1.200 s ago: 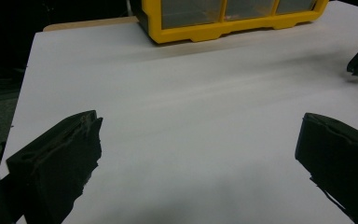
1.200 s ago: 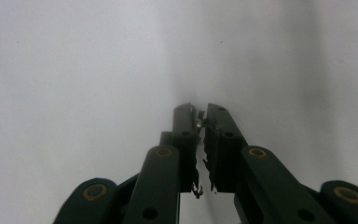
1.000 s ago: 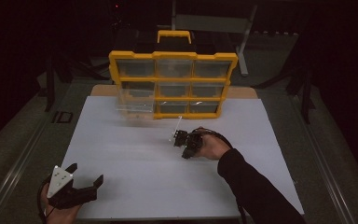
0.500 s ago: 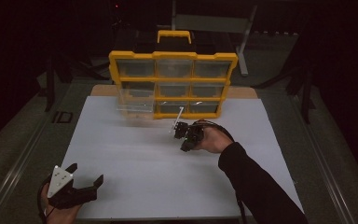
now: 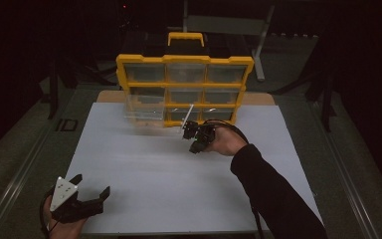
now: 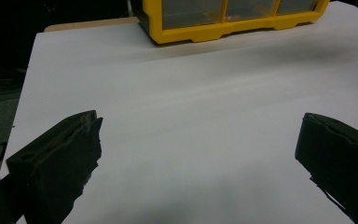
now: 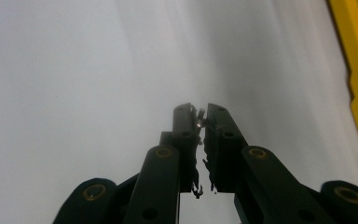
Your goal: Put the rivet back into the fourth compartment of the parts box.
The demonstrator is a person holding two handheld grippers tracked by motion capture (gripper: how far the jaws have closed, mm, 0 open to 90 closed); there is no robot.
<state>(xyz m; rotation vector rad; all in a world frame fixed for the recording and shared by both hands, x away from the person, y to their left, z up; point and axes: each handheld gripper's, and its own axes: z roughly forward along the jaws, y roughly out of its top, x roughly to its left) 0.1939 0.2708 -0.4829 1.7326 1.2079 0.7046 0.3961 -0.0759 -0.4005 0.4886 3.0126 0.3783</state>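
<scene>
Right gripper (image 5: pixel 191 133): jaws pinched shut on a tiny shiny metal bit (image 7: pixel 199 122), probably a small screw, too small to say for sure. It was held up off the worktop.
Left gripper (image 5: pixel 87 191): jaws wide open, nothing in them, parked at the near left corner.
Key relation: the yellow plastic organiser box with clear drawers (image 5: pixel 185 89) stood just beyond the right gripper, and a clear drawer (image 5: pixel 144 110) stuck out of its lower left. So the drop spot lay forward and to the left of the held bit. Right hand was way nearer.
Surface: plain white worktop (image 5: pixel 144 169), nothing else lying on it.
Room: dark all round, hard to make out.
</scene>
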